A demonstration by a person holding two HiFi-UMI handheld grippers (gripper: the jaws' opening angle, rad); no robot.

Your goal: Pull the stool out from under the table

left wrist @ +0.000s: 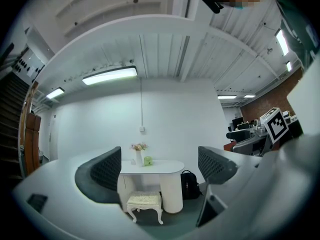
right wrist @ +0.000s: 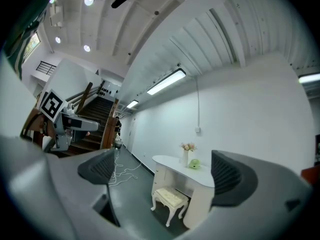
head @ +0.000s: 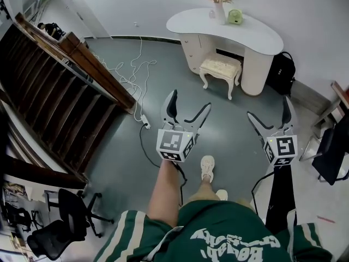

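A wooden staircase (head: 60, 86) fills the 9 to 10 o'clock side of the head view, and a black office chair (head: 61, 220) sits below it at 8 o'clock. A white cable (head: 133, 72) trails over the grey floor (head: 109, 162) from 11 o'clock down to a power strip (head: 145, 121) just left of the left gripper (head: 191, 99).

That gripper hovers over the floor at centre with its jaws wide apart and nothing between them. Its own view shows the same: the left gripper (left wrist: 157, 169) has its two dark pads (left wrist: 102, 173) spread wide, and the far table and stool are framed in the gap.

The white table (head: 256, 34) stands against the wall at 12 to 1 o'clock, well apart from both grippers. On its top are a vase of flowers (head: 219, 7) and, just beside it, a small green thing (head: 235, 16). The stool (head: 220, 70), cream with curved white legs, stands in the table's knee space between the drawer block and the rounded end support. It is partly under the top, with its front legs out on the floor.

A white shoe (head: 207, 167) shows between the two grippers at 6 o'clock. The right gripper (head: 268, 107) hovers at 3 o'clock, also opened wide and empty. In its own view the right gripper (right wrist: 164, 170) frames the stool (right wrist: 171, 198) and table (right wrist: 172, 163) between its pads.

A black backpack (head: 281, 72) leans at the table's right end at 2 o'clock, and another black chair (head: 332, 152) sits at the right edge.
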